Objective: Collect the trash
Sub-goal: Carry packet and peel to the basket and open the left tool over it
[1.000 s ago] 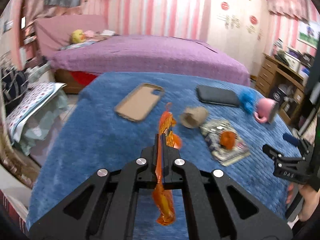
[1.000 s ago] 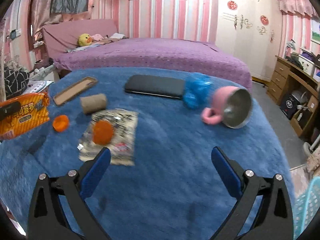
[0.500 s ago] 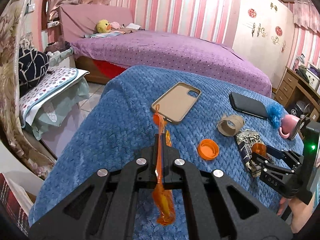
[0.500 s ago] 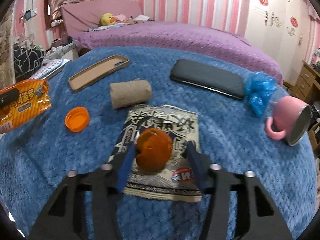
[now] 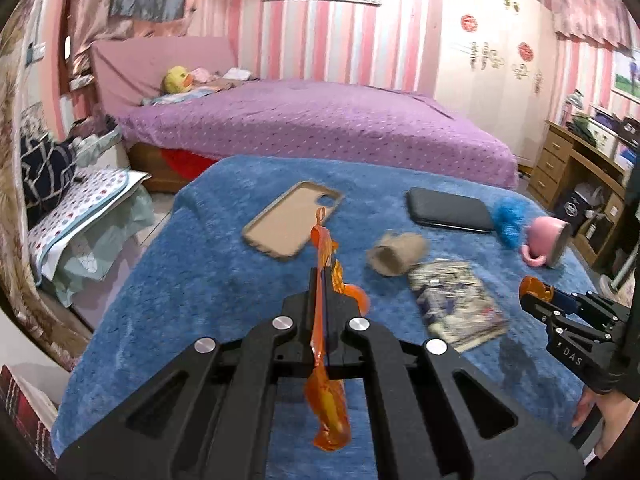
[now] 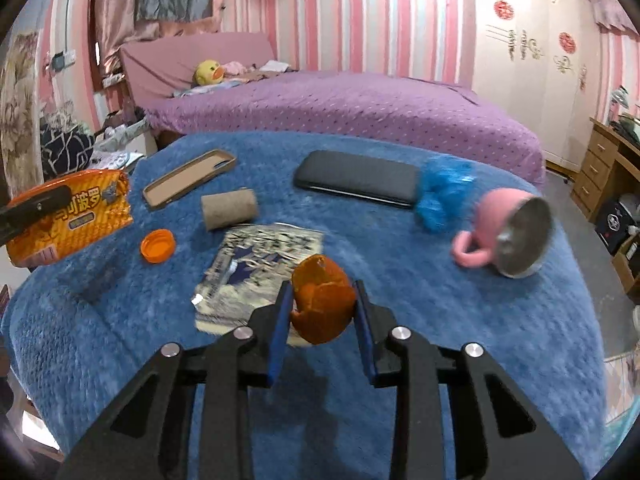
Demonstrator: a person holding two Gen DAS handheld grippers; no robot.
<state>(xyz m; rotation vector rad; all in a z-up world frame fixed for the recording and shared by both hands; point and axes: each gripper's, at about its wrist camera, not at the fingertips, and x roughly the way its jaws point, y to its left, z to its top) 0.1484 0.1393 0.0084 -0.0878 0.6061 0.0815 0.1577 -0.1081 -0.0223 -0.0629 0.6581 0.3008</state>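
- The left gripper [image 5: 323, 280] has its fingers pressed tight together on an orange snack bag [image 5: 325, 320]. The bag is seen edge-on here, sticking out in front of the fingers and hanging down behind them. In the right wrist view the same orange snack bag [image 6: 68, 216] hangs in the air at the far left, above the edge of the counter [image 6: 440, 360], which has a fuzzy blue cover.
- An orange bottle cap [image 6: 158, 245] lies on the blue cover, near the bag.
- A tan phone case [image 6: 190, 184] and a cardboard tube [image 6: 229, 209] lie farther back. The tube sits just beside a flat printed wrapper [image 6: 260, 268].
- The right gripper [image 6: 322, 316] has its fingers partly closed around an orange peel [image 6: 323, 304]. Each blue finger touches one side of the peel. The peel is lifted up, over the near end of the wrapper.
- A black phone [image 6: 356, 178], a blue crumpled thing [image 6: 442, 192] and a pink cup [image 6: 508, 236] on its side lie to the right.
- Half a second ago the peel sat on the wrapper with the fingers around it. Now it is off the wrapper and up in the air. The left gripper still holds the bag the same way.
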